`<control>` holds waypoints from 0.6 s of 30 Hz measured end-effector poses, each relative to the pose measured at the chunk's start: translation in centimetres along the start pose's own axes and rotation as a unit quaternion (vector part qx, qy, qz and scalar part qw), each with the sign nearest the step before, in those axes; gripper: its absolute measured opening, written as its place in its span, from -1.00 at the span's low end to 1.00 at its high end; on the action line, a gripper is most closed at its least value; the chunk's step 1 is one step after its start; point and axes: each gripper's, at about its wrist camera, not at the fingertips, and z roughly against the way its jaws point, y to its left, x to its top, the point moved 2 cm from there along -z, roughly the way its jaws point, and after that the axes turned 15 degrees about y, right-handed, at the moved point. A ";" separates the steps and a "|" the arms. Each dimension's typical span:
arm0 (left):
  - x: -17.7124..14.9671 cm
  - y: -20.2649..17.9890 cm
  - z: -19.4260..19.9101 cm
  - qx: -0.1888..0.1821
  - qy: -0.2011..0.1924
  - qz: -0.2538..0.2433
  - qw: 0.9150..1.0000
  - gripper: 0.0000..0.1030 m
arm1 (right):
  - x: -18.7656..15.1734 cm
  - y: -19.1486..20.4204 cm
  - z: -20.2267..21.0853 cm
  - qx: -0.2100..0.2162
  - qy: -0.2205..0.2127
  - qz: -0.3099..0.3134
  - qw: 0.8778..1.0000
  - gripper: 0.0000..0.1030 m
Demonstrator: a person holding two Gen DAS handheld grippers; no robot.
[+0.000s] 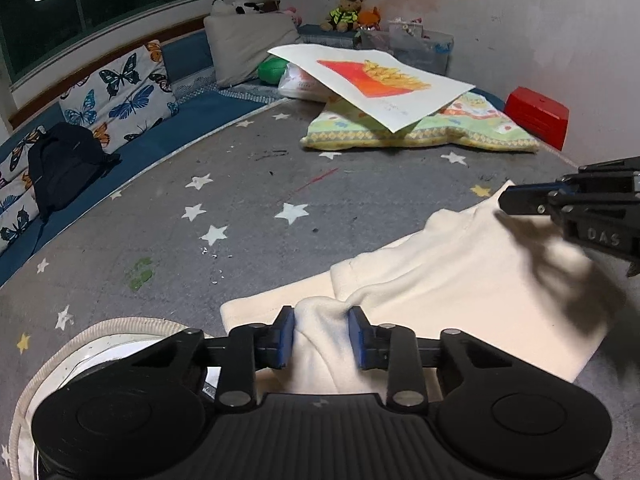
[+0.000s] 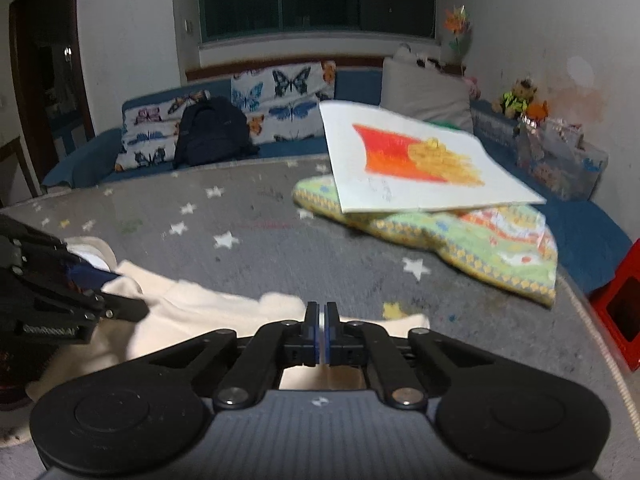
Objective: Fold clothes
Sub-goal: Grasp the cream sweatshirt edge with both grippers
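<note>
Cream fleece garment (image 1: pixel 460 276), soft, rumpled, on grey star-print rug (image 1: pixel 248 184). L gripper (image 1: pixel 322 338): pads pinch a bunched fold. R gripper (image 2: pixel 321 332): pads pressed together, nothing visibly between.

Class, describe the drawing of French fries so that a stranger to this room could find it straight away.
Start at the grey star-patterned rug and look to its far side, near the white wall. There a green patchwork quilt lies bunched, and the drawing rests tilted on top. It is the only flat white sheet, showing yellow fries in a red carton.
</note>
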 end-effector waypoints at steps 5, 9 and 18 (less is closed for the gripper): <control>-0.4 0.3 1.1 -0.005 -0.014 0.007 1.000 -0.57 | 0.6 0.3 1.1 -0.003 -0.011 0.008 1.000 -0.90; -0.7 0.3 1.5 -0.010 -0.021 0.004 1.000 -0.58 | 0.6 0.3 -0.3 -0.002 0.007 0.010 1.000 0.13; -1.0 1.1 0.4 -0.021 -0.015 0.002 1.000 -0.38 | -0.3 0.7 -3.9 0.004 0.046 0.017 0.999 -0.44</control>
